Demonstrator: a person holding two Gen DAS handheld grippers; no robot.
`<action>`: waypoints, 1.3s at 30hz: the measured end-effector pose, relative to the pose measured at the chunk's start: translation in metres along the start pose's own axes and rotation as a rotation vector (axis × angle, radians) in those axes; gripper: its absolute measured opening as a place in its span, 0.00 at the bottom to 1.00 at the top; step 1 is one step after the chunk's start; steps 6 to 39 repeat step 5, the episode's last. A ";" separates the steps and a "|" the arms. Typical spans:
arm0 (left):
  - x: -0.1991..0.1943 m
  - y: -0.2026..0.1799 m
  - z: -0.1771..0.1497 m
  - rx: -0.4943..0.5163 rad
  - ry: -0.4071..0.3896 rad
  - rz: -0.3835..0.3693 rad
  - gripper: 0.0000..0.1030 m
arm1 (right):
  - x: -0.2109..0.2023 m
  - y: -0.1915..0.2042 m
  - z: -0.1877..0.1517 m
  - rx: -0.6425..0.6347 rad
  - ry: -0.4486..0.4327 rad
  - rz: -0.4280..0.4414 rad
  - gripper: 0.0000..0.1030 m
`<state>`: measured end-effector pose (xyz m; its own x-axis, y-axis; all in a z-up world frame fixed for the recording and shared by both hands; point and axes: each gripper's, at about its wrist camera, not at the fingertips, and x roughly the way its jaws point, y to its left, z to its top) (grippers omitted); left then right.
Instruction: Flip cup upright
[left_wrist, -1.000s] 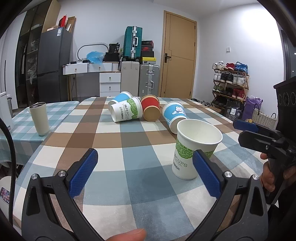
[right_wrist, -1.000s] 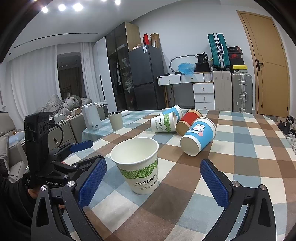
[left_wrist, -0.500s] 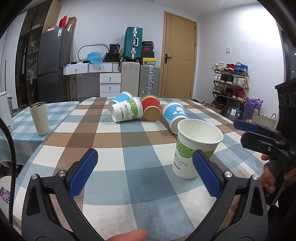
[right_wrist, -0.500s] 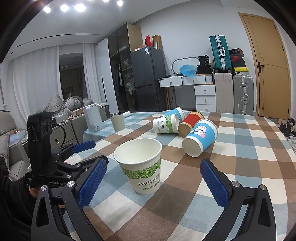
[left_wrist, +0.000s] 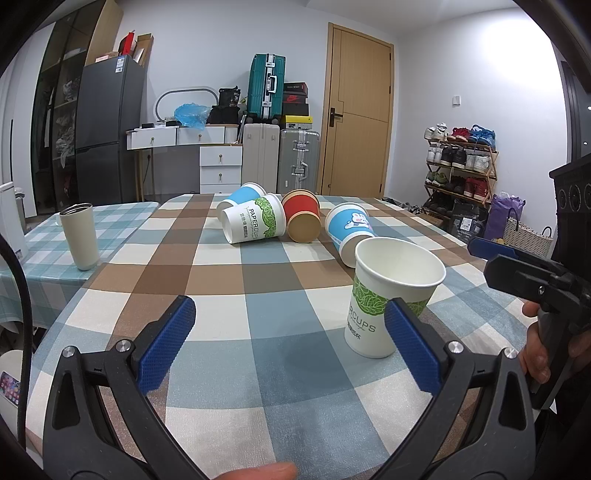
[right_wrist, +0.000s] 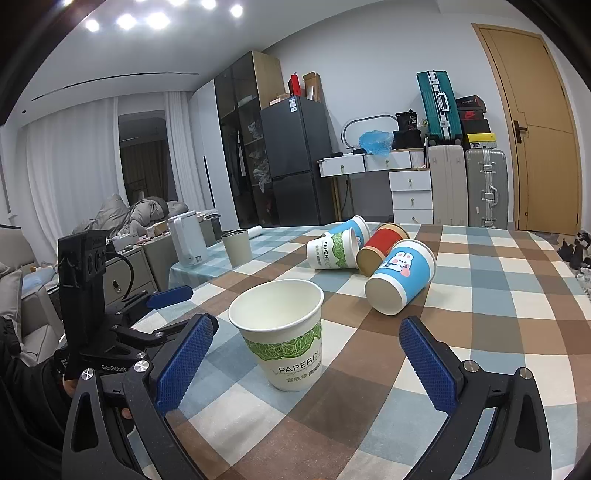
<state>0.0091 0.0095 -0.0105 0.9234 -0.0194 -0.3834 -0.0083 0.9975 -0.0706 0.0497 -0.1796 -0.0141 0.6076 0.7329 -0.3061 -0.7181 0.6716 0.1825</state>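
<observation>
A white paper cup with green leaf print (left_wrist: 388, 295) (right_wrist: 284, 332) stands upright on the checked table, mouth up. My left gripper (left_wrist: 291, 350) is open and empty, with the cup just behind its right finger. My right gripper (right_wrist: 306, 365) is open and empty, with the cup between and just beyond its fingers. Further back, several cups lie on their sides: a blue bunny cup (left_wrist: 351, 230) (right_wrist: 400, 273), a red cup (left_wrist: 301, 218) (right_wrist: 382, 245), a white leaf-print cup (left_wrist: 255, 223) (right_wrist: 332, 251) and a blue cup (left_wrist: 240, 195) (right_wrist: 351, 225) behind it.
A beige tumbler (left_wrist: 79, 236) (right_wrist: 236, 247) stands on the adjoining table to the left, with a white kettle (right_wrist: 186, 240) beyond it. The right gripper body shows at the right edge of the left wrist view (left_wrist: 535, 280). Suitcases, drawers and a fridge line the far wall.
Both grippers stay open. The right wrist view has shifted slightly, so the upright cup sits a little further right and closer; the cups have not moved.
</observation>
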 end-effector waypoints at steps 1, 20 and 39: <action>0.001 0.000 0.000 0.000 -0.001 0.001 0.99 | 0.000 0.000 0.000 0.001 0.001 0.001 1.00; -0.001 0.001 0.000 0.001 0.000 -0.001 0.99 | 0.002 -0.001 0.000 -0.002 0.007 0.003 1.00; -0.001 0.001 0.000 0.001 0.000 -0.001 0.99 | 0.002 -0.001 0.000 -0.002 0.007 0.003 1.00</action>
